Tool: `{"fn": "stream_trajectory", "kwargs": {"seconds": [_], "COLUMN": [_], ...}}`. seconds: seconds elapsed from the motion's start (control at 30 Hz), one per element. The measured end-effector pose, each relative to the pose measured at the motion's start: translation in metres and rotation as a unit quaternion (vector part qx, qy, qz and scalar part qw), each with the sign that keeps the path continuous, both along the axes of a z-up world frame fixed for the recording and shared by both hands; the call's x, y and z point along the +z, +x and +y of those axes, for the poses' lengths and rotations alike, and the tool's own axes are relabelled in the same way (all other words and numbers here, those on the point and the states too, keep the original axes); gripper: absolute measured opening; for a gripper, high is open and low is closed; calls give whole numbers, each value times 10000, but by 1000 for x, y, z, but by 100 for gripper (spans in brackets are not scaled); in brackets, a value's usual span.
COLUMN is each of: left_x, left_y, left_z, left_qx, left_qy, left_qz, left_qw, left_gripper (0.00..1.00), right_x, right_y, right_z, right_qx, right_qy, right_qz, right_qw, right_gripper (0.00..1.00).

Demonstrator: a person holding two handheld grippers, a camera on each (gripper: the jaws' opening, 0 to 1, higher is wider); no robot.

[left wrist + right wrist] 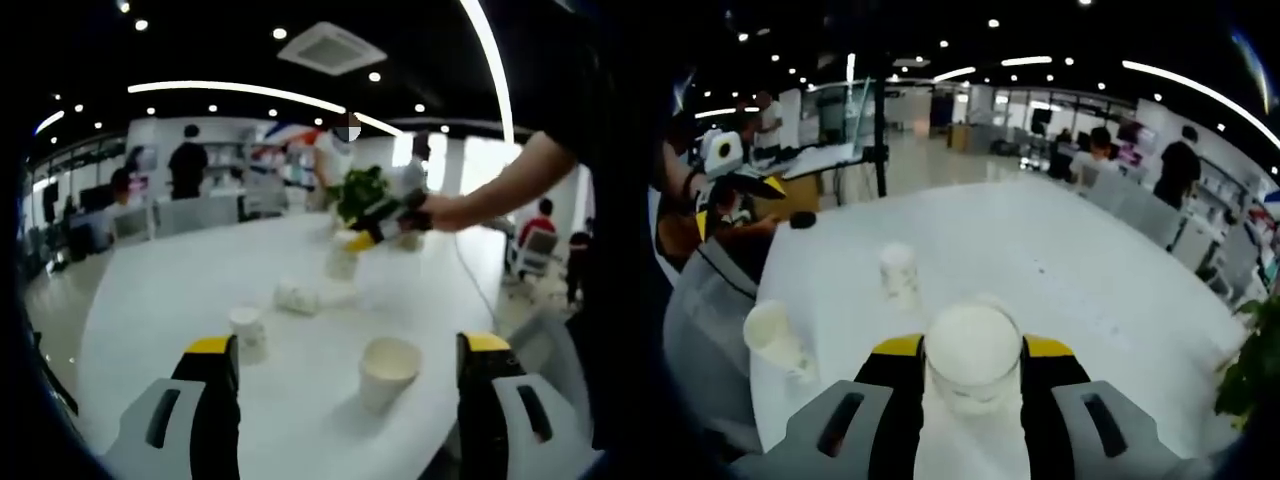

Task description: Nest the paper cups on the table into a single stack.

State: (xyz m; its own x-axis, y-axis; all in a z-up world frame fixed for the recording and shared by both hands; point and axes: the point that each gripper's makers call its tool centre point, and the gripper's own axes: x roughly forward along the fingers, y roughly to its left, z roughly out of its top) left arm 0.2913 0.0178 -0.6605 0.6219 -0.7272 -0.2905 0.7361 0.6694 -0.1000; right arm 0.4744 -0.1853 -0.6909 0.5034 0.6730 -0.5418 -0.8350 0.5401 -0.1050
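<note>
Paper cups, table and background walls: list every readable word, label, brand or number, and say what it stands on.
None can be read.
The paper cups and the white table look plain.
The coloured wall display behind the table is too blurred to read.

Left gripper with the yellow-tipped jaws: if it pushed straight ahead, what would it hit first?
Probably the upright white paper cup, standing open-mouthed between the open left gripper jaws, nearer the right one. Depth is hard to judge.
</note>
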Motion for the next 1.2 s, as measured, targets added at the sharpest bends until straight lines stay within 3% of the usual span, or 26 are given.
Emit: {"fn": "stream_trajectory", "kwargs": {"seconds": [0.23,0.3,0.6,1.2], "left_x": [-1,-2,-3,1], "left_y": [0,0,0,8], "left_z": [0,1,3,-3], "left_qx": [-15,-16,5,-46], "left_qy": [-43,-43,-34,-118], "left_qz": [1,6,24,30], "left_qw": [10000,10000,10000,9999], "left_gripper": [89,89,89,89], "right_x": [13,25,56,77], "right_y": [-15,-19,-41,-71], "right_z": [11,17,34,41], "right_qx": [106,119,392,397], "right_qy": [101,356,538,989], "right_qz": [-55,-126,-377,-420], "right_qw": [9999,9992,9971,9934], "right_gripper": [34,34,34,34]}}
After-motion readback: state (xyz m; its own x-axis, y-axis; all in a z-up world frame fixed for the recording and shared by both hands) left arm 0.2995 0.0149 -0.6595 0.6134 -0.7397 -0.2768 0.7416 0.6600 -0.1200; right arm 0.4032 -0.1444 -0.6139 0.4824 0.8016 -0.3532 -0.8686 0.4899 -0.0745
